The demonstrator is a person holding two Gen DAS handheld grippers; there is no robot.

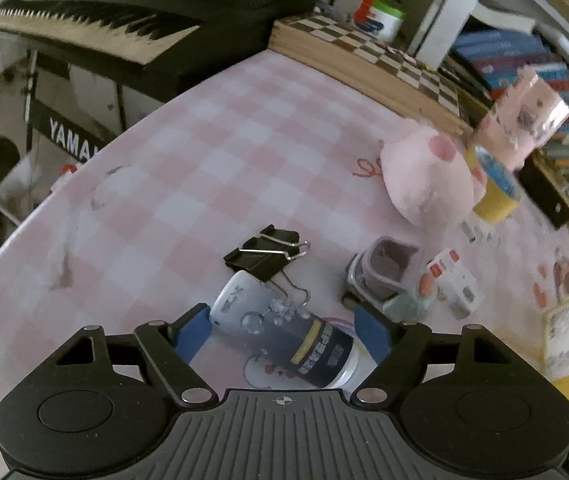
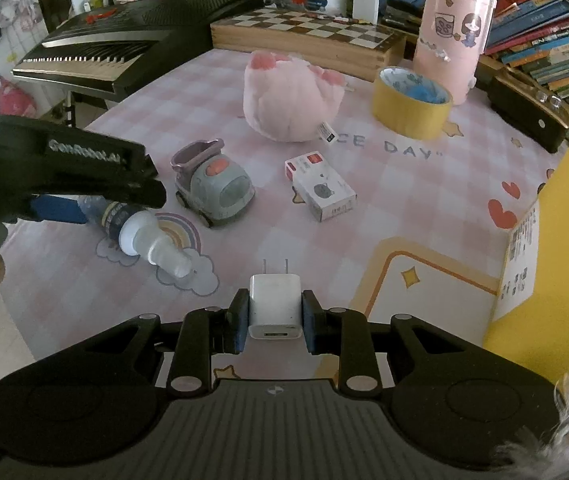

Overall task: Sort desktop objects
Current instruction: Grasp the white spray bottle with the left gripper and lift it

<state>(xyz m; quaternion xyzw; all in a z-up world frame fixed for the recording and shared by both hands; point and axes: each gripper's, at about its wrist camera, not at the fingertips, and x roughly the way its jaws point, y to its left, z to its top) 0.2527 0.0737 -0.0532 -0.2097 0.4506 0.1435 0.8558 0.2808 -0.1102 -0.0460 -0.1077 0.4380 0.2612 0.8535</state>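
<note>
the right tool (image 2: 275, 320) is clamped on a white charger (image 2: 274, 306), held just above the tabletop (image 2: 404, 208); it looks light, hard and smooth, best pinched on its flat sides. the left tool (image 1: 284, 332) stands open astride a lying bottle (image 1: 284, 336), blue pads not pressing it. the bottle looks light, round and slick, likely to roll, so take its middle. nearby lie black binder clips (image 1: 268, 256), a toy car (image 2: 214, 182), a small box (image 2: 320, 186). the checked cloth looks soft; a keyboard (image 2: 124, 56) and bookshelves crowd the room.
</note>
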